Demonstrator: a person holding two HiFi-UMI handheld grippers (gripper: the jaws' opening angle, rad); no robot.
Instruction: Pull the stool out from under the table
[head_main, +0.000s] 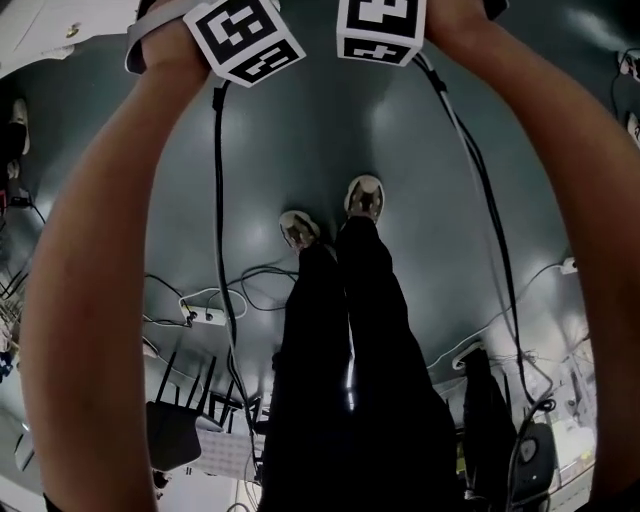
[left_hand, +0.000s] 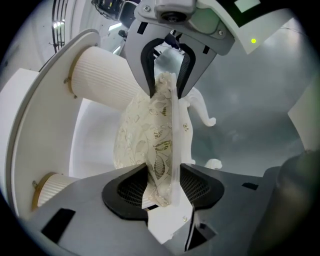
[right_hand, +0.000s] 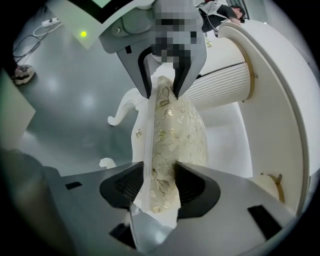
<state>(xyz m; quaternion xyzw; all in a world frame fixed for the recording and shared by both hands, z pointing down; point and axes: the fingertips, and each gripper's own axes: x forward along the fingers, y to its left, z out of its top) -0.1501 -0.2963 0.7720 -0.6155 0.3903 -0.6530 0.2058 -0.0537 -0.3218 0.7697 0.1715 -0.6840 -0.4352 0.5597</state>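
- stool: seat seen edge-on in both gripper views, gold-patterned cushion on a white frame. It runs lengthwise straight from one gripper to the other.
- stool is not in the head view; that view shows only arms, marker cubes, the person's legs and grey floor.
- left gripper: jaws pinching the near end of the stool's seat, cushion against one pad and white frame edge against the other.
- right gripper: same grip on the opposite end, pads on cushion and frame. Each gripper shows at the far end of the seat in the other's view.
- neither hand is nearer; each holds its own end, so the seat's long axis lies crosswise between them.
- table: white round top with fluted legs, just beside the cushion side of the seat. It is left in the left gripper view and right in the right gripper view.
- the frame side of the seat, with the stool's curled leg, faces open floor.
- judgement: the pull goes square to the seat axis, off the table side toward that floor, both ends together so the seat does not swing into a fluted leg.
- cannot tell if the seat is fully clear of the table's rim.
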